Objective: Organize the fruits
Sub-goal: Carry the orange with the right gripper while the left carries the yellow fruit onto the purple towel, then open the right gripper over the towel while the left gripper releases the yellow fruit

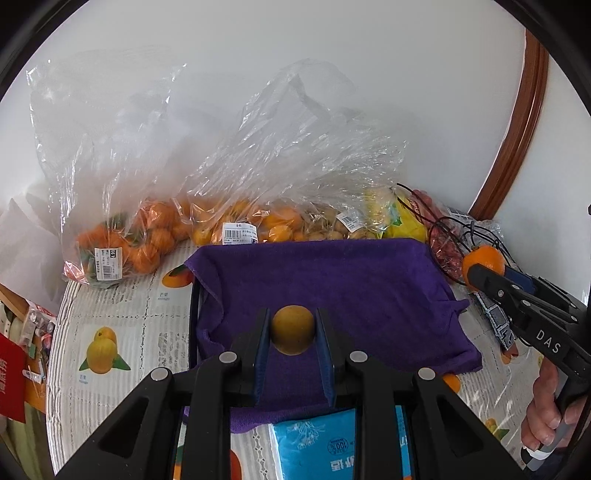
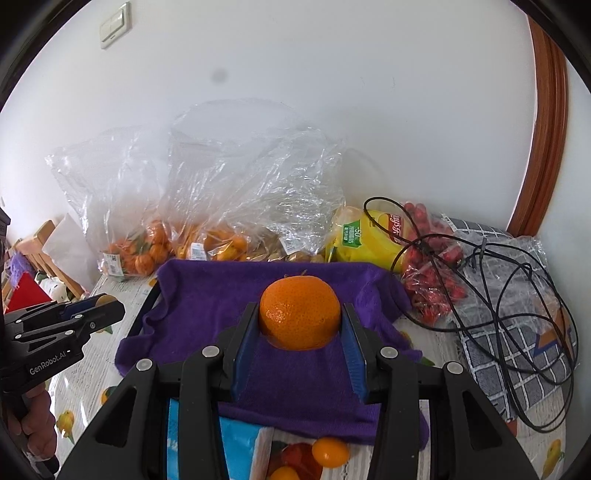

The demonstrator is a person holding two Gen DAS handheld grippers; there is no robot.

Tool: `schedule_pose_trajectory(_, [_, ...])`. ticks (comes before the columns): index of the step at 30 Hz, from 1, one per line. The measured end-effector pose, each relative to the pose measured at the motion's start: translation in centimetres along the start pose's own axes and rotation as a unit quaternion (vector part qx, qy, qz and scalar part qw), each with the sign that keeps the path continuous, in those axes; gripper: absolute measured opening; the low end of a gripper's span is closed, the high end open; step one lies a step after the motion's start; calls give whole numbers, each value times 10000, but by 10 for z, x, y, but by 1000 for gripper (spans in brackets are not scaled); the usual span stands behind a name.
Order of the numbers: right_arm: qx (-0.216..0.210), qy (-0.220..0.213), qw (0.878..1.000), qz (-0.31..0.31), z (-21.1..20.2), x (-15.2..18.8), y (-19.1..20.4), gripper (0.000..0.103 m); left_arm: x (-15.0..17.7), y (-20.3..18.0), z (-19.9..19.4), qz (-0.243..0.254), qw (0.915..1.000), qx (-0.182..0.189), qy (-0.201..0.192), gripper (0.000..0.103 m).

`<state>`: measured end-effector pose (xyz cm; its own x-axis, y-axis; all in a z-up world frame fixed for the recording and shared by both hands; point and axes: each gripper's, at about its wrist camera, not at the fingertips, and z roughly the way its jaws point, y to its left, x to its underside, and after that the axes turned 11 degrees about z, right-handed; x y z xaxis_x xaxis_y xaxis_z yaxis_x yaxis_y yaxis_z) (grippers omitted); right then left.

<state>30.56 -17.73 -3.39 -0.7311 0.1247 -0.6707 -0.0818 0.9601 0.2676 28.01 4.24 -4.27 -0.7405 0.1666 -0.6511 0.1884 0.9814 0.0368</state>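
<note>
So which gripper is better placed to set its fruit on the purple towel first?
Probably left: the left gripper holds its small yellow fruit over the purple towel; the right gripper sits past its edge there.

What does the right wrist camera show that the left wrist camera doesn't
Only the right wrist view shows the wall switch, the whole tangle of black cable and two small yellow fruits near the cloth's front edge. Only the left wrist view shows the small yellow-brown fruit clamped in the left gripper and the red packet at far left. Both show the purple cloth, the bagged oranges, the yellow chip bag and the orange held in the right gripper.
</note>
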Motion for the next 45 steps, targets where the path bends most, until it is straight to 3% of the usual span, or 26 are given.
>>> schedule_pose_trajectory(18, [103,806,9964,231,99,13,-42,43,1,19,97,-187,9971,19,734,23])
schedule_pose_trajectory(29, [181,1020,9945,172,116,19,-44,43,9,19,117,-206,9953,104,938,23])
schedule_pose_trajectory(38, [181,812,9965,31,106,16,-38,44,15,17,125,-237,9943,129,1029,23])
schedule_pose_trajectory(45, [134,577,9982,29,78,9,-27,70,14,14,104,-212,9955,97,916,34])
